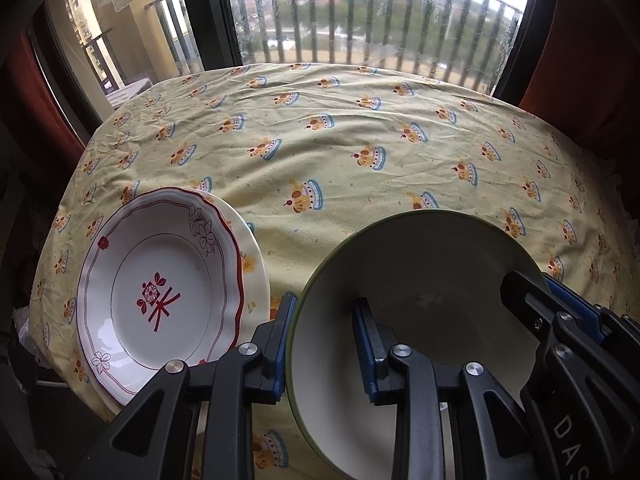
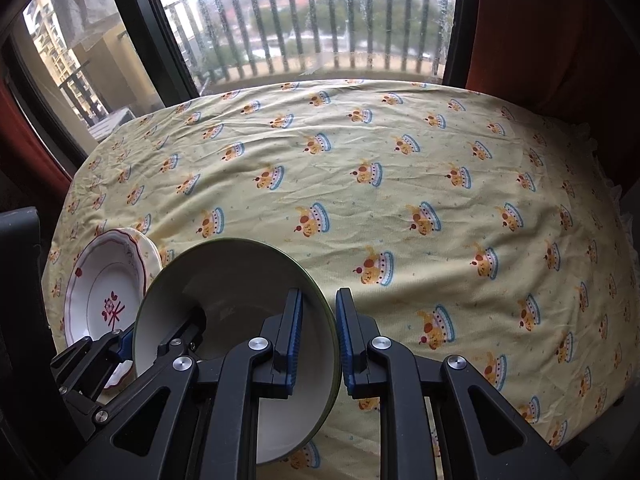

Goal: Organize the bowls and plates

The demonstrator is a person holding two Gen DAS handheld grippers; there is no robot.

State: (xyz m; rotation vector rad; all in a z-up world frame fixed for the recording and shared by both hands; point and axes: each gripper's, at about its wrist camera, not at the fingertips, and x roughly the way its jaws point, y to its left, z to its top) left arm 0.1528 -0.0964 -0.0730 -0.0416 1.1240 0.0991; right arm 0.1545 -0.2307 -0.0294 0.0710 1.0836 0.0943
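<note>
1. a bowl (image 1: 416, 300), green outside and pale inside, is being held between both grippers near the front edge of the table, just right of the plates.
2. the left gripper (image 1: 324, 344) is clamping the bowl's left rim: one blue pad is sitting outside the wall, the other inside, both pressing on it.
3. the right gripper (image 2: 318, 340) is clamping the opposite rim in the same way, one pad inside and one outside.
4. each gripper is showing in the other's view, at the far side of the bowl.
5. whether the bowl is touching the cloth (image 1: 340, 140) cannot be told; its base is hidden.
6. a white plate (image 1: 160, 300) with a red scalloped border and a red mark at its centre is lying on a cream plate (image 1: 252, 256), at the table's front left.
7. the bowl's rim is sitting just beside the plates; contact cannot be told.
8. the yellow printed cloth is covering the table, wrinkled.
9. a window (image 1: 360, 12) with railings is standing behind the table.
</note>
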